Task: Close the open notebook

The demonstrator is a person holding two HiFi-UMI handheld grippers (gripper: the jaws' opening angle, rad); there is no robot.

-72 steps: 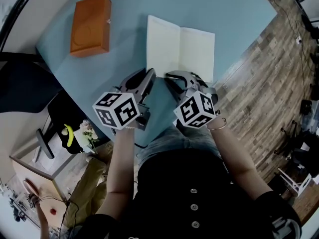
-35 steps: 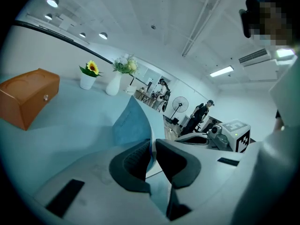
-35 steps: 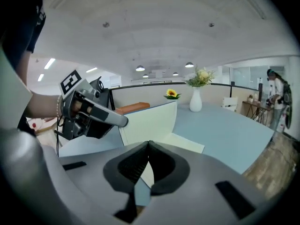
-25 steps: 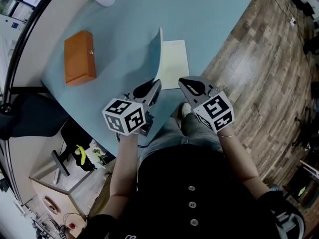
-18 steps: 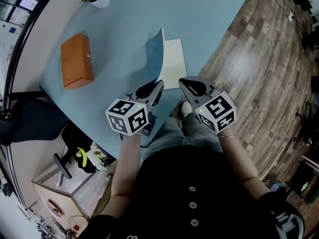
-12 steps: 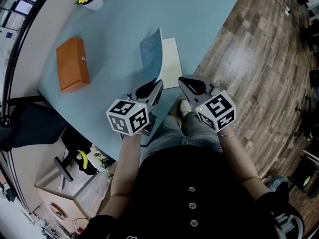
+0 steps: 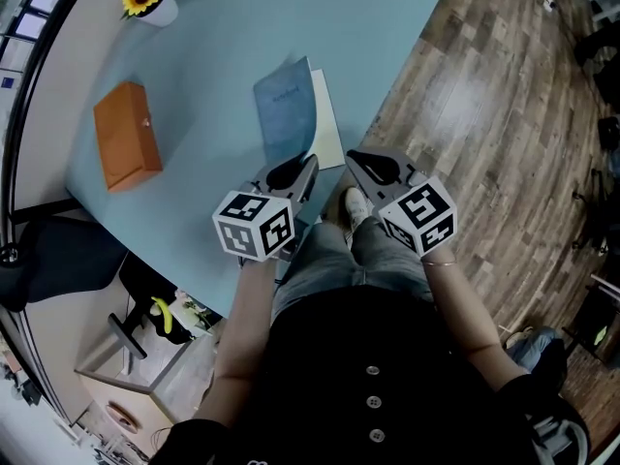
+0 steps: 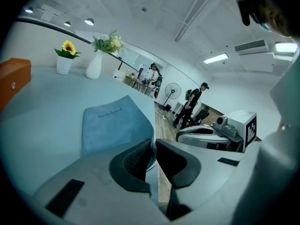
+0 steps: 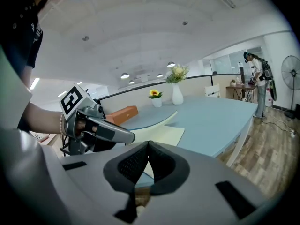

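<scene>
Pale-blue desk [image 7: 407, 27] fills the upper left of the head view, with wood-plank floor [image 7: 504, 114] to its right. Notebook [image 7: 288, 114] lies at the desk's near edge, just ahead of the person's knees; its blue cover [image 8: 115, 125], printed "notebook", is raised and arched over the cream page [image 9: 164, 136], which shows along the cover's right side, so the book is not yet flat shut. Orange box [image 7: 123, 148] lies well apart to the left of the notebook. Left gripper [image 7: 310, 165] meets the cover's near edge; in the left gripper view its jaws stand nearly together, pinching that thin edge between the pads. Right gripper [image 7: 353, 157] hangs just beside it over the desk edge, apart from the notebook, its jaws pressed tip to tip with nothing between them. Sunflower pot [image 7: 145, 3] and white vase [image 8: 94, 64] stand at the far side of the desk
</scene>
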